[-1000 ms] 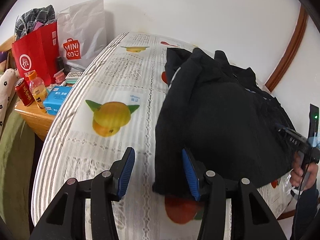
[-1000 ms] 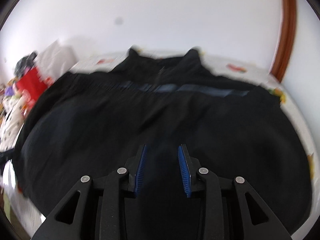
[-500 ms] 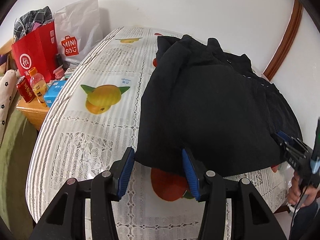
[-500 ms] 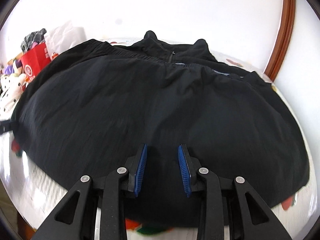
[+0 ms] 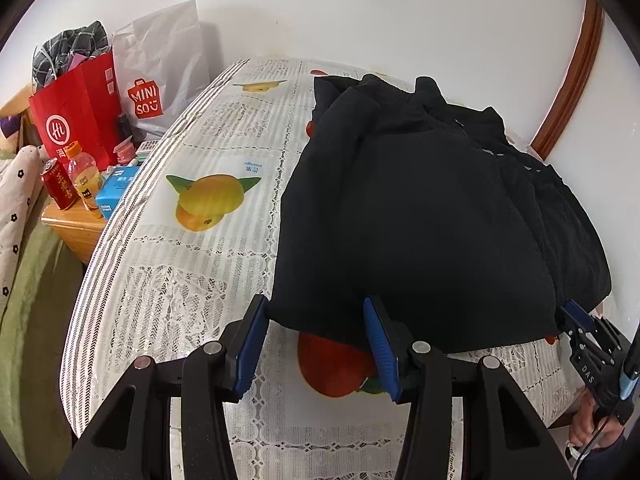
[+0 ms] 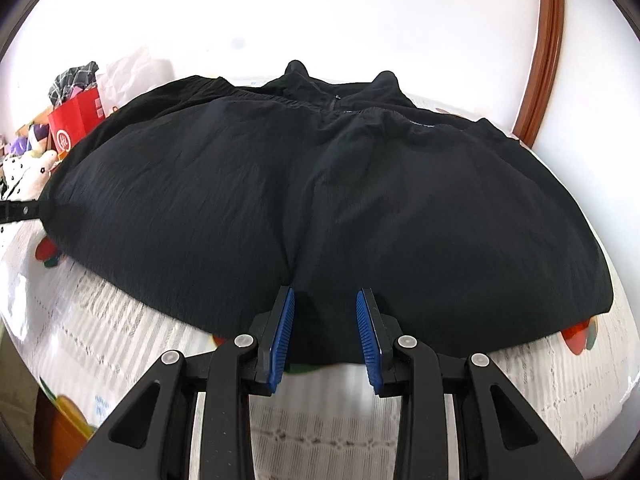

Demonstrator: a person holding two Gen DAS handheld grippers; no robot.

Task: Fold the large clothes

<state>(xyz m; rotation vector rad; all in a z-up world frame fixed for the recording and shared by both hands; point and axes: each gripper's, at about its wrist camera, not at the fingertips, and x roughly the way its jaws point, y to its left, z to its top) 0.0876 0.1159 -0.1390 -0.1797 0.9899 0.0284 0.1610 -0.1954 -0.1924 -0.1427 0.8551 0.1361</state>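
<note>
A large black garment (image 5: 420,216) lies spread on the table, collar at the far end toward the wall. My left gripper (image 5: 316,306) hovers open at the garment's near left corner, the hem showing between its blue pads (image 5: 252,344) without being pinched. In the right wrist view the same black garment (image 6: 320,184) fills the middle. My right gripper (image 6: 325,294) stands open at its near hem, cloth seen behind the gap and nothing clamped. That right gripper (image 5: 580,322) also shows at the garment's near right corner in the left wrist view, held by a hand (image 5: 592,432).
A lace tablecloth with printed fruit (image 5: 208,204) covers the table (image 5: 168,304). To the left, a wooden side stand (image 5: 72,220) carries a red can, a juice bottle and a blue box. A red bag (image 5: 76,120) and a white bag (image 5: 160,72) stand behind. A brown door frame (image 5: 568,76) rises at right.
Both grippers have drawn back toward the table's near edge. The right one moved from over the garment's middle to its near hem. The left one now faces the near left corner.
</note>
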